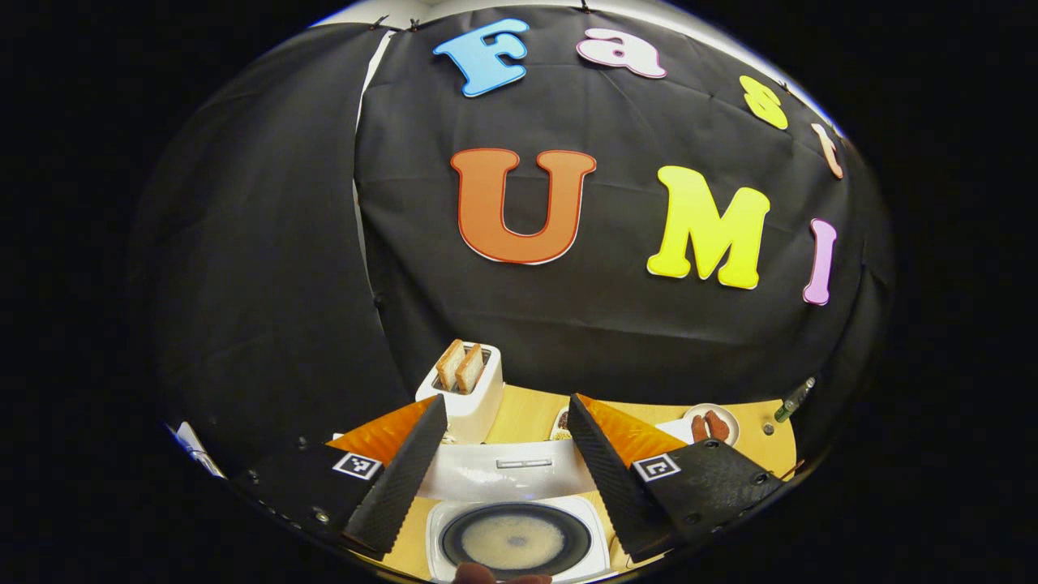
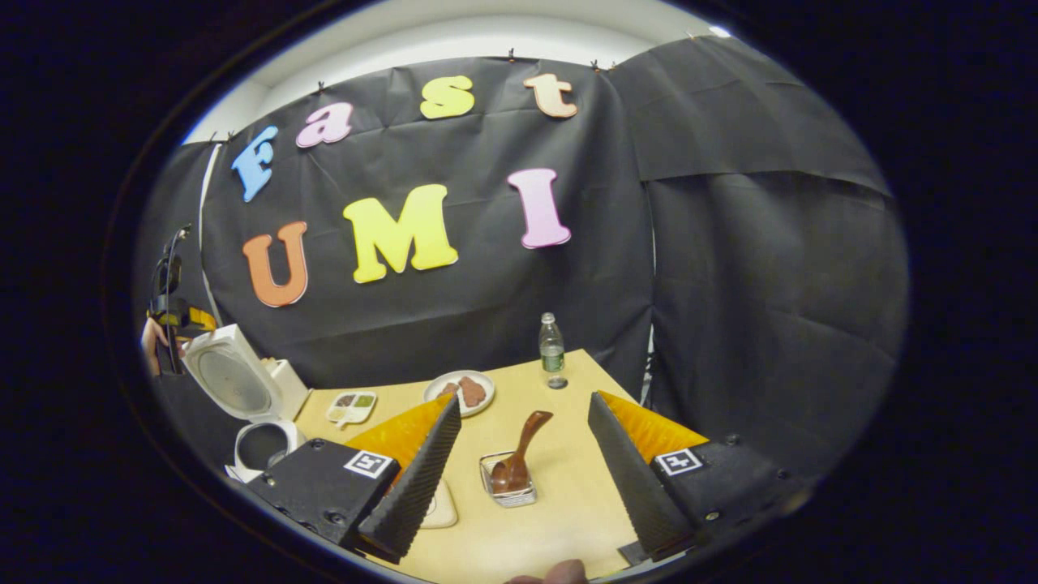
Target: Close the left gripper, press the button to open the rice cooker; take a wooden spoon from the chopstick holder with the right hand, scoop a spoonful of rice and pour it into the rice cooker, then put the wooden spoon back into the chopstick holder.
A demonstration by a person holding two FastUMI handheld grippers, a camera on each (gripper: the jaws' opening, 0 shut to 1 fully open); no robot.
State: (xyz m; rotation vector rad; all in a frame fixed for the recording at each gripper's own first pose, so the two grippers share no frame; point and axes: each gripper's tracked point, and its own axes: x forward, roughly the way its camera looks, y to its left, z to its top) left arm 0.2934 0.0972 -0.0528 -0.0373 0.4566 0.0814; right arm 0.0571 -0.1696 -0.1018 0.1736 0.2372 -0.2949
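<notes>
Hovering, both grippers gape (fingers apart): left gripper (image 1: 507,462) over rice cooker (image 1: 519,539), right gripper (image 2: 523,462) near wooden spoon (image 2: 523,454).

- left gripper (image 1: 507,478), lower frame: black ribbed fingers, orange backing, square black-and-white markers, screws.
- right gripper (image 2: 523,478), lower frame: same black, orange, markers, screws.

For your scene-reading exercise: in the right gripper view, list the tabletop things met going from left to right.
Open rice cooker → small divided dish → plate of food → wooden spoon in its holder → water bottle.
</notes>
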